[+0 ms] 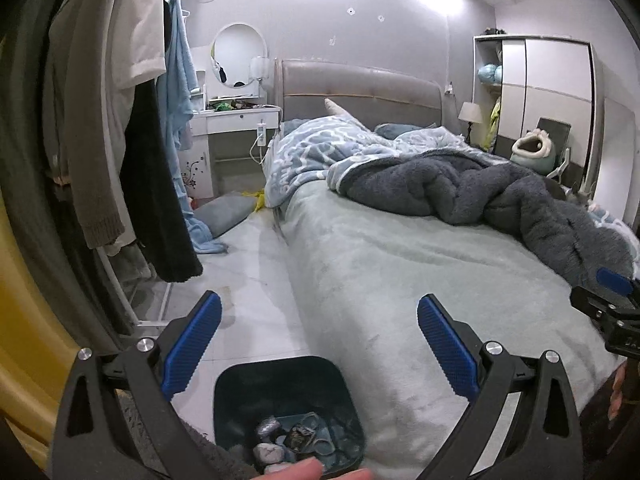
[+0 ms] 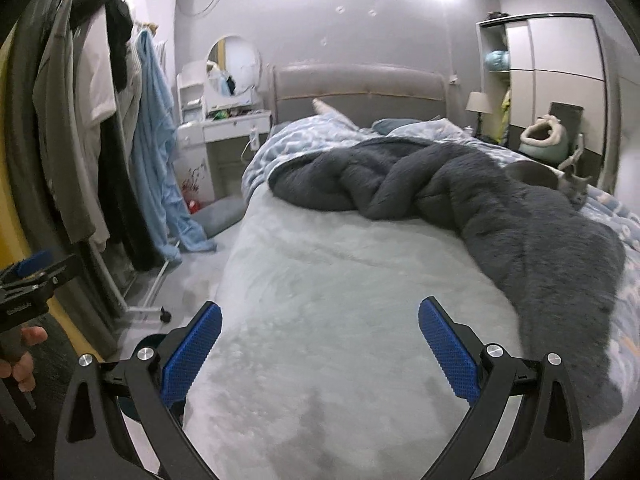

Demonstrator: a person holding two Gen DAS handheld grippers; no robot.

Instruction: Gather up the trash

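Note:
A dark teal trash bin (image 1: 236, 392) stands on the floor beside the bed, low in the left wrist view, with crumpled trash (image 1: 288, 438) at its bottom. My left gripper (image 1: 319, 312) is open and empty, held above the bin and the bed's edge. My right gripper (image 2: 320, 318) is open and empty over the pale green bed sheet (image 2: 340, 280). The right gripper also shows at the right edge of the left wrist view (image 1: 612, 304); the left one shows at the left edge of the right wrist view (image 2: 28, 280).
A rumpled grey blanket (image 2: 500, 216) and blue quilt (image 1: 312, 152) lie on the bed. A clothes rack (image 1: 100, 120) stands at left, a white dressing table (image 1: 236, 120) behind it. A grey cushion (image 1: 224, 214) and yellow item (image 1: 259, 200) lie on the floor. A wardrobe (image 2: 560, 80) stands at right.

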